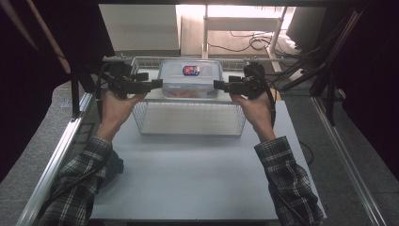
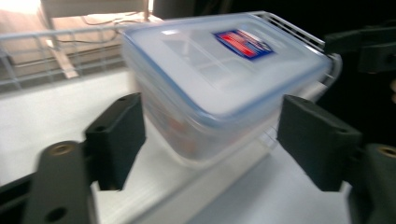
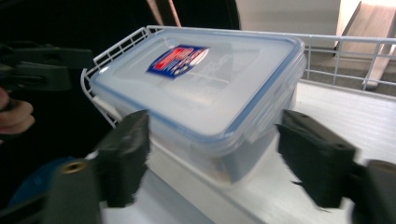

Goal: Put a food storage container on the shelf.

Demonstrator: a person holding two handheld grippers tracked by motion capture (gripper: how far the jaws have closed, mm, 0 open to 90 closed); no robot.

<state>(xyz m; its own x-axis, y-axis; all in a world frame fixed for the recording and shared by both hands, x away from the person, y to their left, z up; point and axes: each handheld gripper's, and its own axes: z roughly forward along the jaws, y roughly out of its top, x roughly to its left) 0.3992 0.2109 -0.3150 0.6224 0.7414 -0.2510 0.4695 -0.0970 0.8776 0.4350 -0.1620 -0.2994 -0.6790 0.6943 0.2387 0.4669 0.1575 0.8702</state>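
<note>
From the high view we see the plastic container [image 1: 190,77] sitting inside the white wire basket [image 1: 188,126], toward its far end, with our left gripper [image 1: 157,84] at one short end and our right gripper [image 1: 218,84] at the other. The 2 grippers point inward at each other — we judge this a two-sided approach, since the box looks too long for 1 pair of jaws. The basket stands on the pale table [image 1: 188,174], at its far half.

In the left gripper view, the 2 black jaws stand wide, 1 on each side of the container's near corner [image 2: 210,93]; gaps show between the pads and the walls, so nothing is gripped. The lid's red-and-blue label [image 2: 243,43] faces up, so the box is upright and closed.

In the right gripper view the jaws are likewise spread wide around the opposite end [image 3: 205,93], pads clear of the sides. The basket's wire rim [image 3: 116,49] runs just behind the box — close enough that we would watch for snagging on any lift.
</note>
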